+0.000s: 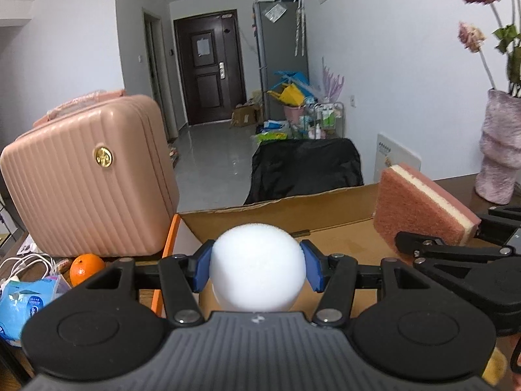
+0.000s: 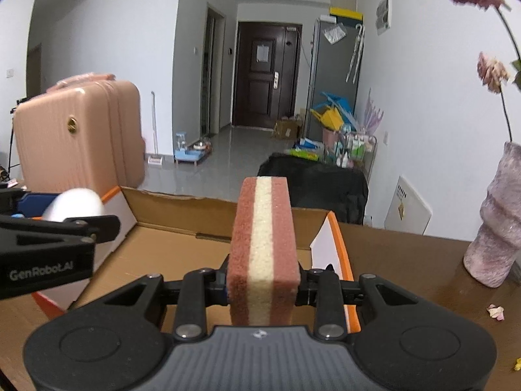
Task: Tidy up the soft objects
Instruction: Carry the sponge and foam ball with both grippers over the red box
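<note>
My left gripper [image 1: 257,265] is shut on a white foam ball [image 1: 257,260], its blue pads pressing both sides. The ball hangs over the open cardboard box [image 1: 342,192]. My right gripper [image 2: 262,285] is shut on a pink sponge with a cream middle layer [image 2: 263,244], held on edge above the same box [image 2: 182,208]. In the left wrist view the sponge [image 1: 420,205] shows at the right, over the box's right end. In the right wrist view the ball [image 2: 73,203] and the left gripper show at the left edge.
A pink ribbed suitcase [image 1: 88,179] stands left of the box. An orange [image 1: 85,267], a blue tissue pack [image 1: 26,303] and white cables lie by it. A fuzzy purple vase [image 2: 495,221] with dried flowers stands on the brown table at right. A black chair [image 1: 306,166] is behind the box.
</note>
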### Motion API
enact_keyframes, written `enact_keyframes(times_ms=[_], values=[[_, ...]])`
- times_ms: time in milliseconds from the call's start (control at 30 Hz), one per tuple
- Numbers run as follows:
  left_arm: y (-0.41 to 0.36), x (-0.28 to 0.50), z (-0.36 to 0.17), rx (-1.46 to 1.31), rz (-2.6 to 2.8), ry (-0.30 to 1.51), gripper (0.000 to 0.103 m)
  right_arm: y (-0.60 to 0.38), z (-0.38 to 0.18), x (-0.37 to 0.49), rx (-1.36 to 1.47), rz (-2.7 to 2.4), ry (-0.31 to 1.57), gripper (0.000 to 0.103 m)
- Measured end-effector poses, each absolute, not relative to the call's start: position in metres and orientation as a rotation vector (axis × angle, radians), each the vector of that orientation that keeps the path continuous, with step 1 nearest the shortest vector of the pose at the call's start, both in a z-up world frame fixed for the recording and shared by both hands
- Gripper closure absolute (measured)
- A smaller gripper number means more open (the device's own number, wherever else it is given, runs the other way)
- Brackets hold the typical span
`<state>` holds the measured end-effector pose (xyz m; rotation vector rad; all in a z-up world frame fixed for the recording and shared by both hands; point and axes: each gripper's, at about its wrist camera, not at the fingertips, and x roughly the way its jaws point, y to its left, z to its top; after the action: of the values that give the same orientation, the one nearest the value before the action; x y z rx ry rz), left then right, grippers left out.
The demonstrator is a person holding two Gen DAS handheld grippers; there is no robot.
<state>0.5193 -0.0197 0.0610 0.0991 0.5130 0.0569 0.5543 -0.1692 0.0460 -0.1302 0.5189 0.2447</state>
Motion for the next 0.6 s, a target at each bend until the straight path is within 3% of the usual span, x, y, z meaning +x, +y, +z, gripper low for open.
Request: enact_keyframes(times_ms=[500, 600], values=[[0.0, 0.558, 0.025, 0.083, 0.12, 0.629, 0.042, -0.159, 0.015, 0.585, -0.146, 0.247, 0.618, 0.072], [0.004, 0.558, 0.024, 0.068, 0.122, 0.633, 0.034, -0.161, 0.016, 0.584, -0.149, 0.249, 0.613, 0.056]])
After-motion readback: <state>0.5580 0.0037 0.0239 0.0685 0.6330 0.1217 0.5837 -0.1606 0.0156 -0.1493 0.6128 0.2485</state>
